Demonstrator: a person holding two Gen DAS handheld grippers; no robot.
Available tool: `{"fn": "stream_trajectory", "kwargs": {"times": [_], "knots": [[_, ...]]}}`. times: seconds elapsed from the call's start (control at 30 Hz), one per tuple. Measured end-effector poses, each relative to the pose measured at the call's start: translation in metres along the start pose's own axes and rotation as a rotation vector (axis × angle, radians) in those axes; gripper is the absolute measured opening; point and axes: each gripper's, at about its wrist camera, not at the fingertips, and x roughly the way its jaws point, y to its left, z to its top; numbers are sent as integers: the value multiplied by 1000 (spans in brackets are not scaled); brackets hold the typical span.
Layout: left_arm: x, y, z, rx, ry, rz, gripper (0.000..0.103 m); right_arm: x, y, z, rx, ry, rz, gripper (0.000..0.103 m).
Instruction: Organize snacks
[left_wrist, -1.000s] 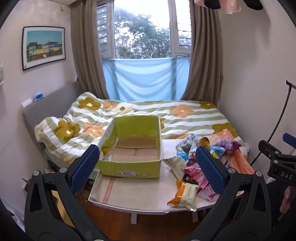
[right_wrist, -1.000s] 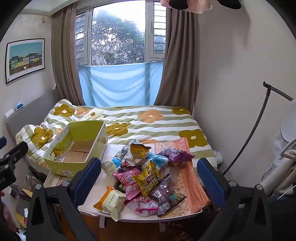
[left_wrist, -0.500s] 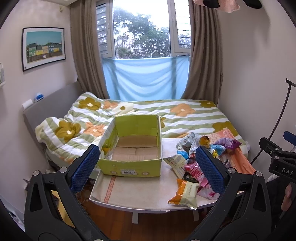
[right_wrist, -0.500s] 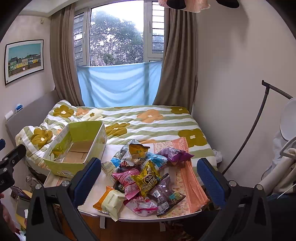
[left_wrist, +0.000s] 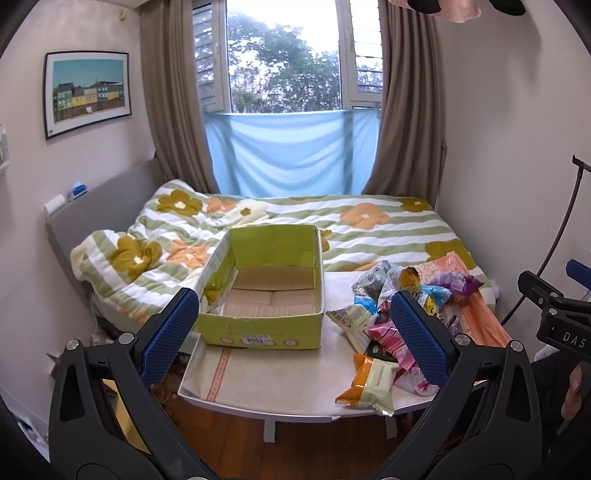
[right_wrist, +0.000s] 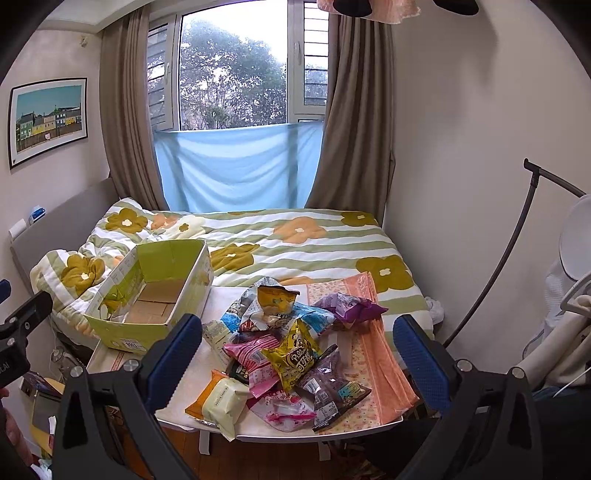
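The snack packets (right_wrist: 288, 350) lie heaped on the right half of a small white table (left_wrist: 280, 384), partly over a peach patterned cloth (right_wrist: 373, 354). The right wrist view looks almost straight down the heap and separates it: a yellow bag (right_wrist: 293, 360) on top in the middle, a pink packet (right_wrist: 251, 350) touching its left side, a purple bag (right_wrist: 349, 306) at the far right, a dark purple packet (right_wrist: 332, 387) and an orange-and-cream packet (right_wrist: 221, 400) at the near edge. In the left wrist view the same heap is crowded behind that tool's right finger, and only the orange-and-cream packet lies fully exposed.

The green cardboard box (left_wrist: 266, 291) stands open on the table's left half, apart from the heap. The left view faces it squarely, showing its bare brown floor and a white label on the near wall; the right view sees it at an angle.

The left gripper (left_wrist: 295, 336) and right gripper (right_wrist: 299, 350) both hang short of the table with blue pads spread wide, holding nothing. Behind is a bed with a flowered duvet (right_wrist: 295, 243).
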Motion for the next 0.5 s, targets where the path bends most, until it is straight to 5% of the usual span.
{"fn": "stream_trajectory", "kwargs": {"times": [0.5], "knots": [[5, 2, -1, 0, 11, -1, 103, 1, 1, 0, 2, 2, 2, 103]]}}
